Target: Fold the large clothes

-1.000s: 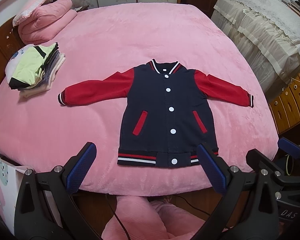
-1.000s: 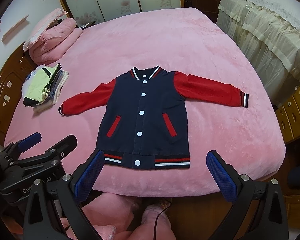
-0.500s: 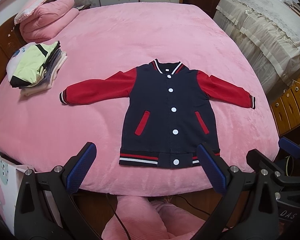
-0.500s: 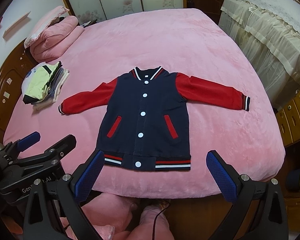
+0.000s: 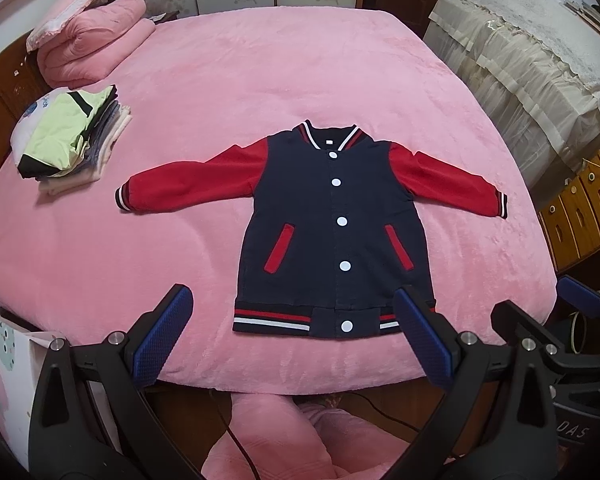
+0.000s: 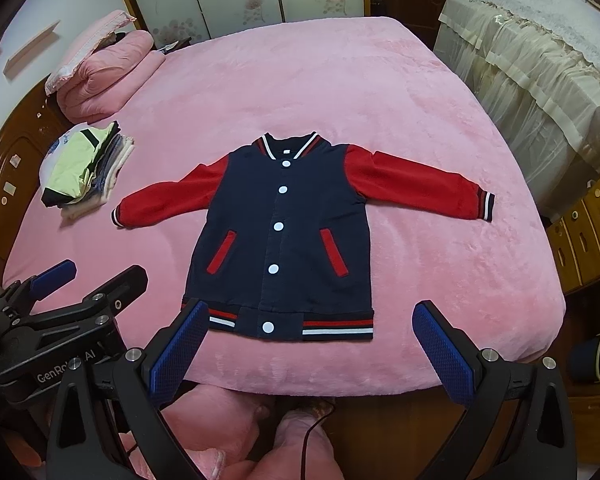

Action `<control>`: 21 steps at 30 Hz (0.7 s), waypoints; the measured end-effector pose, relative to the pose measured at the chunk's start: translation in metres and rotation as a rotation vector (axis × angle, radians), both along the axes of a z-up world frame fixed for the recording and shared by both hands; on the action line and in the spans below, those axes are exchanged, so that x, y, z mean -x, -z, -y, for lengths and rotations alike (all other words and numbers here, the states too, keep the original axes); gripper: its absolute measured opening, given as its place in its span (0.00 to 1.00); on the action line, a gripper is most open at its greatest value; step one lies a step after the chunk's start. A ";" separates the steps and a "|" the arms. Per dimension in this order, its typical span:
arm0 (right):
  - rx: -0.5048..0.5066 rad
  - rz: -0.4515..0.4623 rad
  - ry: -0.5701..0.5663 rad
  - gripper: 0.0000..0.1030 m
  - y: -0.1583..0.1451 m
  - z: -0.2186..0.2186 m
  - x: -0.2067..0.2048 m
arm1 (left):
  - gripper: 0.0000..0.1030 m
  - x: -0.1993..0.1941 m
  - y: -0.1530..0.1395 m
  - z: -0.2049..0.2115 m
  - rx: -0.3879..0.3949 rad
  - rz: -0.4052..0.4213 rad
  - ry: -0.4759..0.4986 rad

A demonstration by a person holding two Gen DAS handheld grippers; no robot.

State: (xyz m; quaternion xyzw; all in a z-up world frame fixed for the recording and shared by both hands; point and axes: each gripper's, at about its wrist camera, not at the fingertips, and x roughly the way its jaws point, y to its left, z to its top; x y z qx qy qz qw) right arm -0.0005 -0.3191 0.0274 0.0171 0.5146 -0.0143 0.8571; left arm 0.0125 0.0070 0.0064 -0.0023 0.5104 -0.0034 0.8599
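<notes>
Jacket (image 5: 332,224): we see it spread flat, front up and buttoned, on the pink bed (image 5: 260,80), sleeves out to both sides, hem toward the near edge.
Left gripper (image 5: 292,336): we hold it above the near bed edge, jaws wide, gripping nothing.
Right gripper (image 6: 308,344): we hold it just short of the hem, jaws wide, gripping nothing.
Folded clothes stack (image 5: 68,136): on the bed, well left of the jacket.
Rolled quilt (image 5: 92,48): far left corner of the bed.
Containers: we see none holding clothes.
</notes>
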 end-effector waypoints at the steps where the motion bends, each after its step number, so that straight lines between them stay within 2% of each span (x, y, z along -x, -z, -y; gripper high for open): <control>1: 0.000 0.001 0.001 1.00 0.000 0.001 0.000 | 0.97 0.000 0.000 0.001 0.000 0.001 0.001; 21: 0.012 -0.004 -0.016 1.00 -0.002 -0.004 -0.001 | 0.97 0.004 -0.001 -0.001 0.006 0.000 -0.016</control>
